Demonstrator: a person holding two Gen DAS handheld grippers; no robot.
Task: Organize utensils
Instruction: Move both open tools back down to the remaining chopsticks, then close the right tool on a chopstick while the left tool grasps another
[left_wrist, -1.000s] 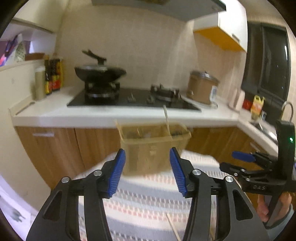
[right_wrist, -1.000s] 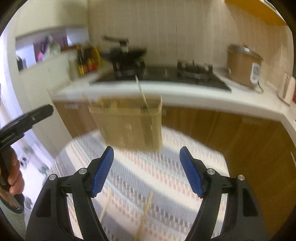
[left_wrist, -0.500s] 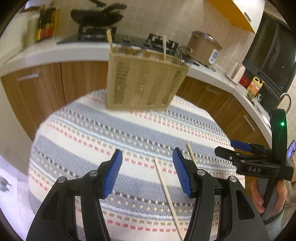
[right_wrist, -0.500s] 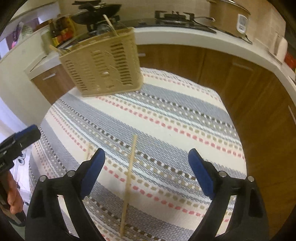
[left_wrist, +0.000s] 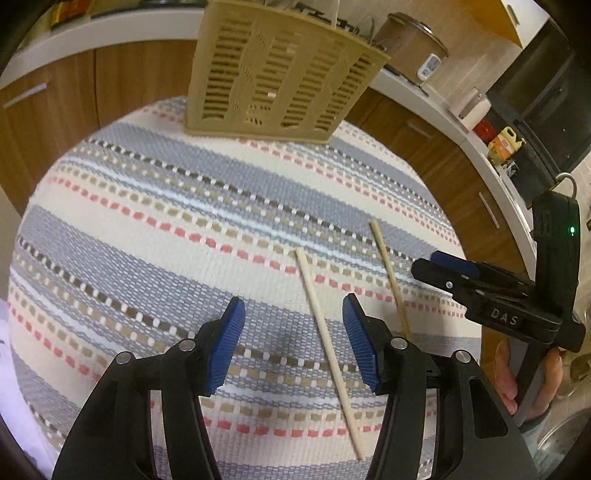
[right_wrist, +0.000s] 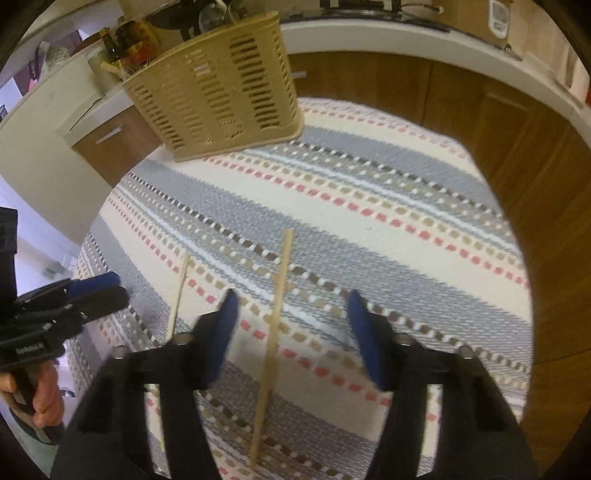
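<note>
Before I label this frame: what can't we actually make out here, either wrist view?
- Utensil basket contents: left wrist view crops the top; right wrist view shows only the slatted wall.
- Pale chopstick near end: in the right wrist view the right gripper covers its lower part.
- Darker chopstick: lower end behind the left gripper.
- Right gripper fingers: motion-blurred, so the gap to the chopstick is unclear.

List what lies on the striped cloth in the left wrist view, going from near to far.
Left gripper with open jaws → pale chopstick lying between them, untouched → second, darker chopstick → bare striped cloth → beige slotted utensil basket at the far edge.
</note>
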